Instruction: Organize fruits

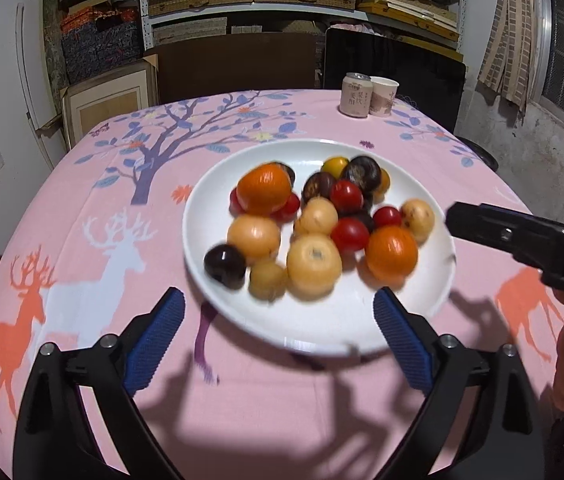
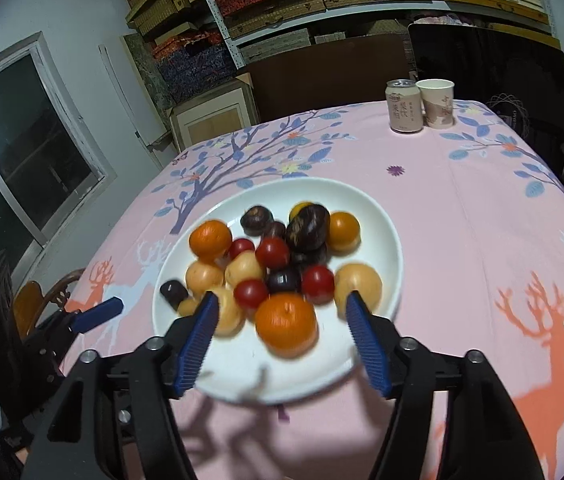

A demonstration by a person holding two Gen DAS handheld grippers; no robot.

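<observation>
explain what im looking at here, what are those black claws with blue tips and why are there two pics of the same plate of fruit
No robot arm here: a person holds a two-finger gripper in each hand, and each carries a wide-angle camera looking along its fingers. One picture is from the left gripper, the other from the right gripper, so you see one scene from two angles. The blue strips are the ribbed pads on the fingers.

On a pink tablecloth printed with deer and trees sits a white plate piled with mixed fruit: oranges, small red tomatoes, pale yellow fruits and dark ones. At the far side stand a drink can and a paper cup, side by side.

Both grippers stand open and hold nothing. The fruit looks blurred, likely from motion.
</observation>
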